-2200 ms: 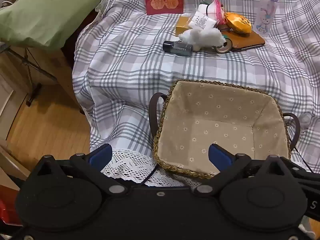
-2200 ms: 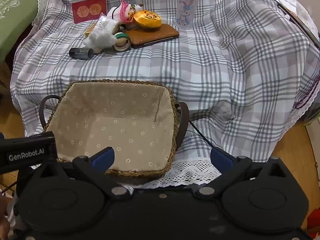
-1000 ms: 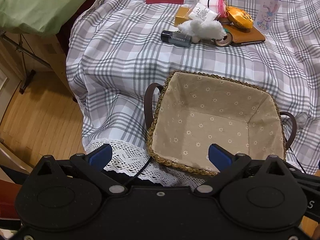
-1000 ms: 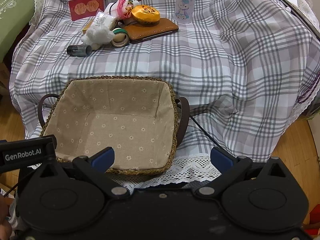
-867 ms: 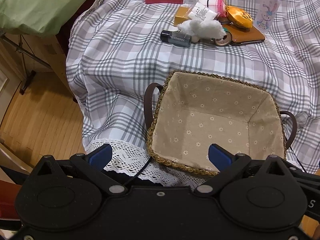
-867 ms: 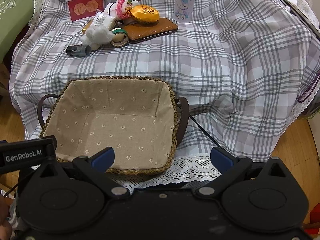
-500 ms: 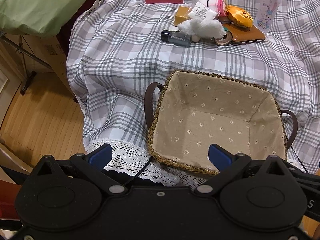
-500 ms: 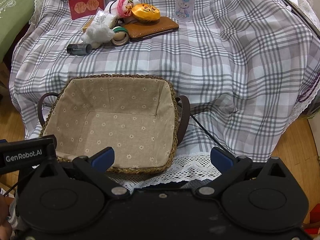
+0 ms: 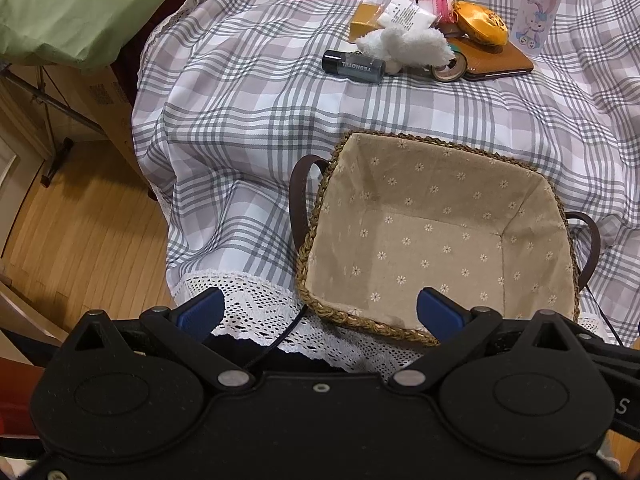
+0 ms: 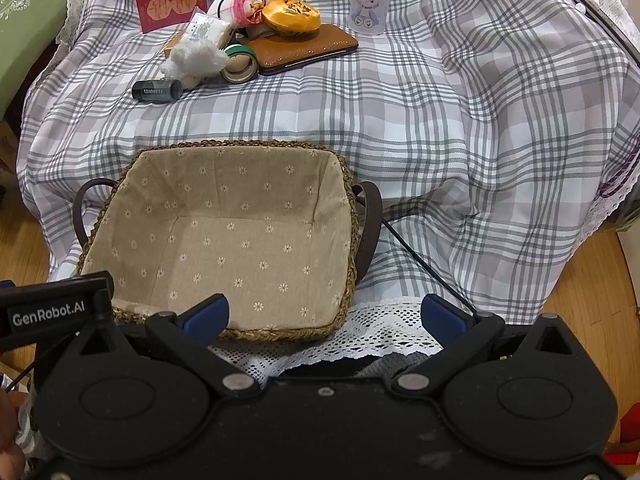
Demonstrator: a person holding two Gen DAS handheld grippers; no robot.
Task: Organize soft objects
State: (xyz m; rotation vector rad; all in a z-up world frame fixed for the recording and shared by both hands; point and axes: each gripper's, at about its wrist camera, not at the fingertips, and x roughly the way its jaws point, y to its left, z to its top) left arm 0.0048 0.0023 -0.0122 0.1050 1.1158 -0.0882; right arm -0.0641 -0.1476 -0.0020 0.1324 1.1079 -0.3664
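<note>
We hold both claws back at the near edge of the table, the left claw (image 9: 319,312) and the right claw (image 10: 326,316) each spread wide with nothing between the blue pads, which suits a start: nothing has been picked up yet. The fabric-lined woven basket (image 10: 348,216) sits just ahead of us on the plaid tablecloth (image 10: 460,120) with nothing in it, close to hand, presumably so that soft things can be dropped in without a long reach. Those things lie well apart from it, in a cluster at the far side: a white plush toy (image 9: 404,46) touching a small dark bottle (image 9: 354,67), with an orange satin pouch (image 10: 290,17) resting on a brown leather case (image 10: 308,46) (hard items such as the tape roll (image 10: 239,65) are mixed in). We judge the plush the easiest first pick, being nearest and fluffy enough to pinch from above.
</note>
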